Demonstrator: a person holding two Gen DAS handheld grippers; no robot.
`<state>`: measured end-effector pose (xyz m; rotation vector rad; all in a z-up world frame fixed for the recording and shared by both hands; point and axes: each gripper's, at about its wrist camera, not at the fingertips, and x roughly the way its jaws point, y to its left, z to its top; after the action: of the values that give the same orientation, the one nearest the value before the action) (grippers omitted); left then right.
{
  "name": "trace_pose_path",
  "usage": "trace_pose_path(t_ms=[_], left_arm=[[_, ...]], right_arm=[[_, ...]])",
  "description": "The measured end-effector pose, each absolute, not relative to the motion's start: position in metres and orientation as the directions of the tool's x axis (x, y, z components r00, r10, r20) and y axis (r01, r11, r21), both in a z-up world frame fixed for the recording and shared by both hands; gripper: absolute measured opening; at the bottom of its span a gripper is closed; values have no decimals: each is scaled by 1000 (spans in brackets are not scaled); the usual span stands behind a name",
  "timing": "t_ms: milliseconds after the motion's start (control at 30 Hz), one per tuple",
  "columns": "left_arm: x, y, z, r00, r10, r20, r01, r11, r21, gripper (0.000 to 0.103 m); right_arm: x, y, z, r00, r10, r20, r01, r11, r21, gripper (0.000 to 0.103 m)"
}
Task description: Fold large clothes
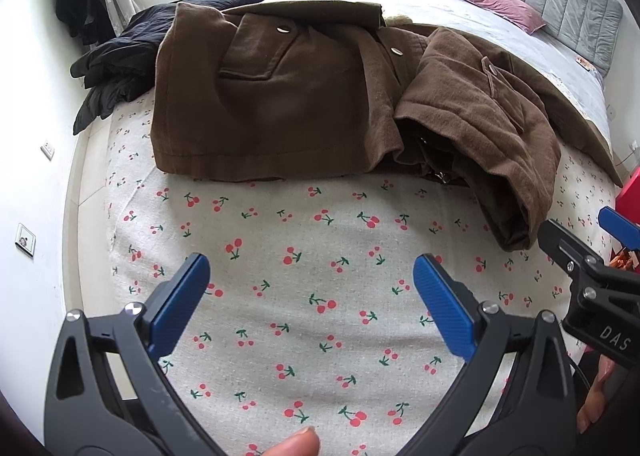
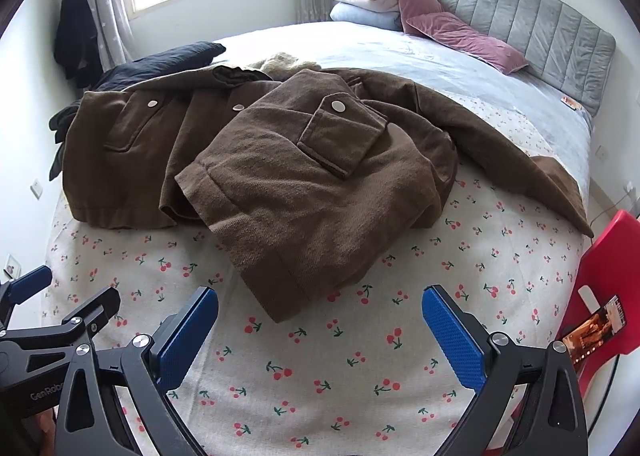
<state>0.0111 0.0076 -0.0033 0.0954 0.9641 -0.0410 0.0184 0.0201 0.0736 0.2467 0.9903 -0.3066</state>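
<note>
- A brown corduroy jacket with metal snap buttons (image 2: 304, 176) lies on the cherry-print bedsheet (image 2: 320, 368), spread across the middle of the bed.
- The jacket's right front panel, with its flap pocket (image 2: 340, 132), is folded over onto the body; one sleeve (image 2: 520, 160) stretches out toward the right edge of the bed.
- In the left wrist view the same jacket (image 1: 280, 104) sits beyond the bare sheet (image 1: 304, 296), its hem facing the camera.
- The left tongs (image 1: 312, 300) are spread wide above the sheet, short of the jacket hem and holding nothing.
- The right tongs (image 2: 320, 332) are also wide apart and hold nothing; the folded panel's lower corner lies just ahead of them.
- A black padded garment (image 2: 160, 60) lies bunched behind the jacket, near the window side.
- Pink velvet pillows (image 2: 452, 32) and folded pale blankets (image 2: 364, 4) rest against the grey padded headboard (image 2: 520, 16).
- A red chair (image 2: 604, 276) stands at the bed's right edge.
</note>
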Motion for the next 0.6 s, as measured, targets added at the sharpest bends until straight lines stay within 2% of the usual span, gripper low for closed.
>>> trace_pose_path(t_ms=[600], left_arm=[[13,9,-5,574,20,-819,65,995,69,101]], right_arm=[[15,17,77,518,-138,-844,366,928,73,103]])
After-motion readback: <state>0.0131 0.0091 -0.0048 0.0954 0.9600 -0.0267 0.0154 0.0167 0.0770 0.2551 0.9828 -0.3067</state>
